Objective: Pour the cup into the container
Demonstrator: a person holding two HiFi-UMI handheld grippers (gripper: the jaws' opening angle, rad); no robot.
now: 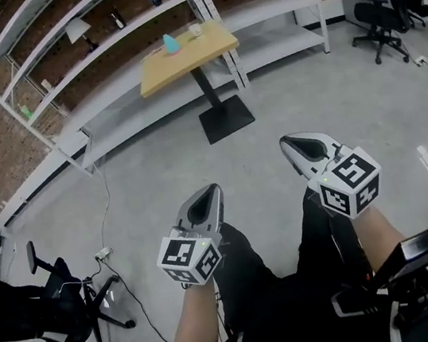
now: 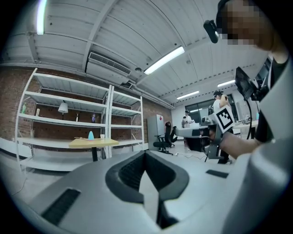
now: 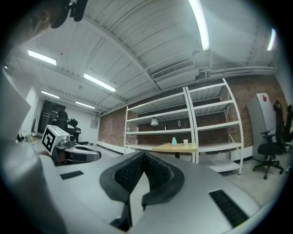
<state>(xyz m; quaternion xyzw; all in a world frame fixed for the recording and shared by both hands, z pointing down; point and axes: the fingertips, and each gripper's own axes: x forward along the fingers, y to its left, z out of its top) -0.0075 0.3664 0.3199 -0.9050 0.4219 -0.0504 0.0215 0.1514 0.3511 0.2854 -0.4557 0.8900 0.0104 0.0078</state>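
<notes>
A small wooden table [image 1: 187, 51] stands far ahead on a black pedestal. On it are a light blue rounded vessel [image 1: 170, 43] and a small white cup [image 1: 195, 30]. Both also show small and distant in the left gripper view, the vessel [image 2: 90, 135] beside the cup [image 2: 102, 136], and in the right gripper view, the vessel [image 3: 174, 141] beside the cup [image 3: 185, 142]. My left gripper [image 1: 214, 188] [image 2: 145, 153] is shut and holds nothing. My right gripper [image 1: 287, 143] [image 3: 144, 154] is shut and empty too. Both point level towards the table, well short of it.
White shelving racks [image 1: 95, 32] line the brick wall behind the table. A black office chair [image 1: 382, 19] stands at the far right and another chair [image 1: 46, 305] at the near left. A cable [image 1: 106, 199] trails across the grey floor. People stand at distant desks [image 2: 187, 119].
</notes>
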